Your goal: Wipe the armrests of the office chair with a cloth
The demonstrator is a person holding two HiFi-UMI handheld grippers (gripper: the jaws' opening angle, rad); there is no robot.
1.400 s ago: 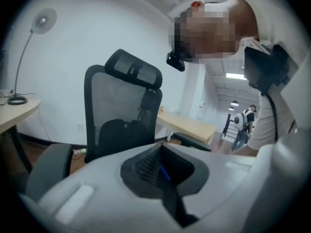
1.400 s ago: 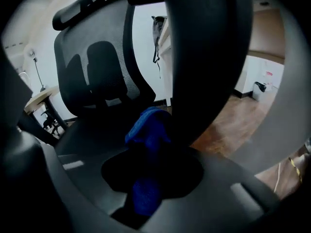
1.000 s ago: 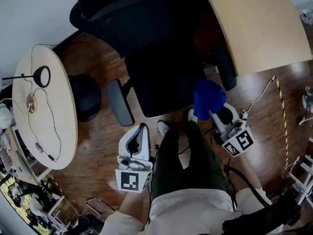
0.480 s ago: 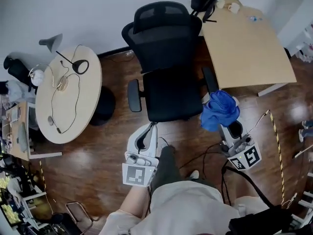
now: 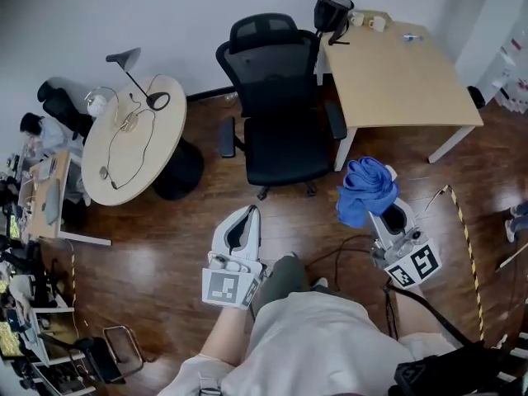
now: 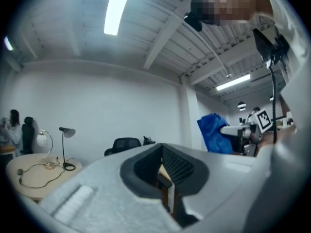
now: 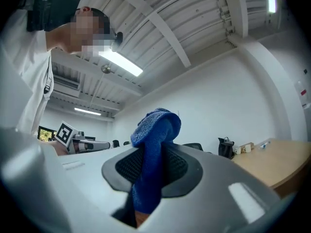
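Note:
The black office chair (image 5: 280, 130) stands on the wood floor between two tables, its left armrest (image 5: 227, 137) and right armrest (image 5: 336, 120) both in plain sight. I stand well back from it. My right gripper (image 5: 378, 207) is shut on a bunched blue cloth (image 5: 365, 188), held in the air to the front right of the chair. The cloth (image 7: 154, 154) hangs out between the right gripper's jaws (image 7: 148, 178). My left gripper (image 5: 245, 214) is shut with nothing in it, in front of the seat. From the left gripper (image 6: 167, 178) the chair (image 6: 124, 144) looks small and far.
A round table (image 5: 99, 159) with a desk lamp (image 5: 136, 73) and cables stands left of the chair. A rectangular desk (image 5: 396, 81) with a black bag (image 5: 332, 8) is at the right. A cable and striped tape (image 5: 466, 238) lie on the floor. A person (image 5: 33, 126) sits far left.
The view has pulled back from the chair, which now looks smaller and farther away. Both grippers have drawn away from it; the cloth stays in the right one.

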